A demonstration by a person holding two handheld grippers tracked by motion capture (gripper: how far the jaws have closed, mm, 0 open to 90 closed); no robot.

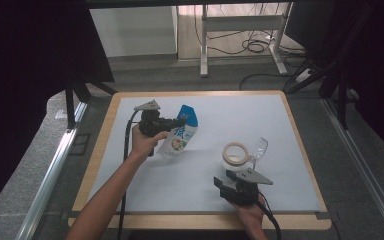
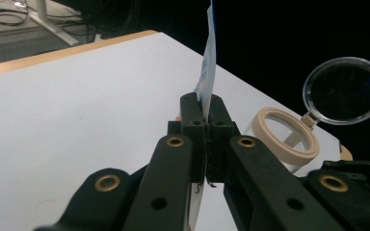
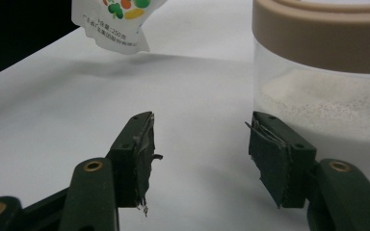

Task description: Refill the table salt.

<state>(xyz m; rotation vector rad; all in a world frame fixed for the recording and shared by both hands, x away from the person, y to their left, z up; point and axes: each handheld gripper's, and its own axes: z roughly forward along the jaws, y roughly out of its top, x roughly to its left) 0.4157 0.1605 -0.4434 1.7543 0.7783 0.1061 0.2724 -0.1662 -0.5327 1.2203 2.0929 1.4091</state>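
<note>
I count one pouch (image 1: 179, 135), blue-topped with printed fruit, and one clear jar (image 1: 235, 159) with a tan rim and its round lid (image 1: 260, 147) flipped open on a hinge. My left gripper (image 1: 176, 121) is clamped tight on the pouch's edge, its jaws pressed together around the thin film, and the pouch hangs tilted above the white table (image 1: 280, 125). My right gripper (image 3: 200, 154) has its jaws spread with nothing between them; the jar, holding white powder, stands just ahead of it and close to its right jaw, the pouch farther off ahead-left.
</note>
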